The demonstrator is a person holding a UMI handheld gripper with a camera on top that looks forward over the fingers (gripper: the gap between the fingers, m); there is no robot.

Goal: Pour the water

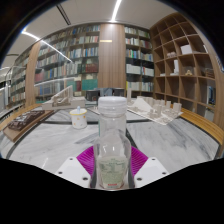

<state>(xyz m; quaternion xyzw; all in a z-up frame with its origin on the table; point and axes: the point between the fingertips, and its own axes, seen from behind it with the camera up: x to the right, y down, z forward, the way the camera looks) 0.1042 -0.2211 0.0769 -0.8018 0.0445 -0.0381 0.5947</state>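
My hand-held gripper (pixel 112 160) is pinching the capped clear water bottle (pixel 112 140) upright between its pink pads, so the grasp looks done, while the pour remains: the small white cup (pixel 79 118) waits beyond the fingers, leftward on the marble counter (pixel 170 140).

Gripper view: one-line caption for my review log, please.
Tongs closed on a clear plastic bottle above a marble table, a small white cup beyond, library bookshelves behind.

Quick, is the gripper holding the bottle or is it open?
Gripper: closed on the clear water bottle, both pink pads pressing its sides.
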